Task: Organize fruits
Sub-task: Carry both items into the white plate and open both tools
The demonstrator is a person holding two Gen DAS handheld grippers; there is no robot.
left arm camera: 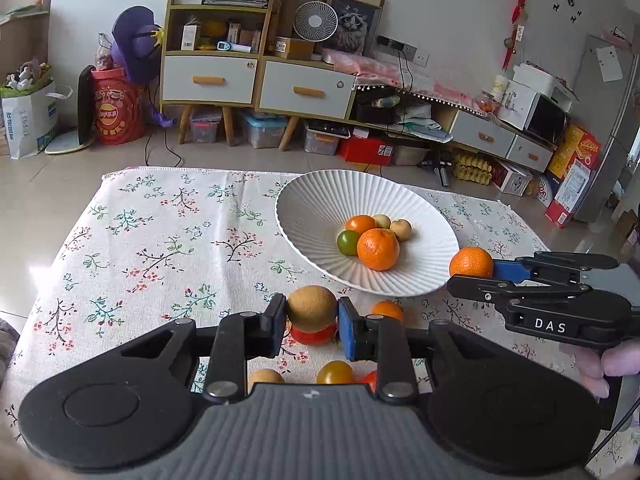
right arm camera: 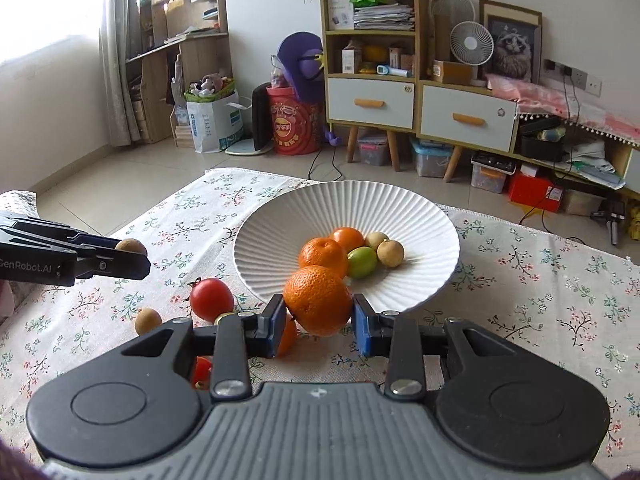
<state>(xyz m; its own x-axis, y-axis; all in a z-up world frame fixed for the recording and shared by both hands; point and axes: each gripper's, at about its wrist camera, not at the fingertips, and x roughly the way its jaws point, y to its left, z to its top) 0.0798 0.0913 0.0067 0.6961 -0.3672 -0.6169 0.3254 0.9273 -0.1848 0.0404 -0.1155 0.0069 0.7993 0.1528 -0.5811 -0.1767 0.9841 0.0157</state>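
Two fruits in hand, bound for the plate: my left fingers [left arm camera: 312,320] are clenched on a small round tan-brown fruit [left arm camera: 312,307], my right fingers [right arm camera: 319,326] on a bright, dimpled orange mandarin [right arm camera: 318,300], both lifted clear of the floral-clothed table [left arm camera: 160,240].

Both look light and firm; I judge the mandarin's peel would give under a hard squeeze, so my blue pads grip each across its widest part. The white ribbed ceramic plate [right arm camera: 400,208], just ahead, holds two mandarins, one green fruit and two pale tan ones; a red tomato [right arm camera: 211,299] and other small fruits lie loose on the table.
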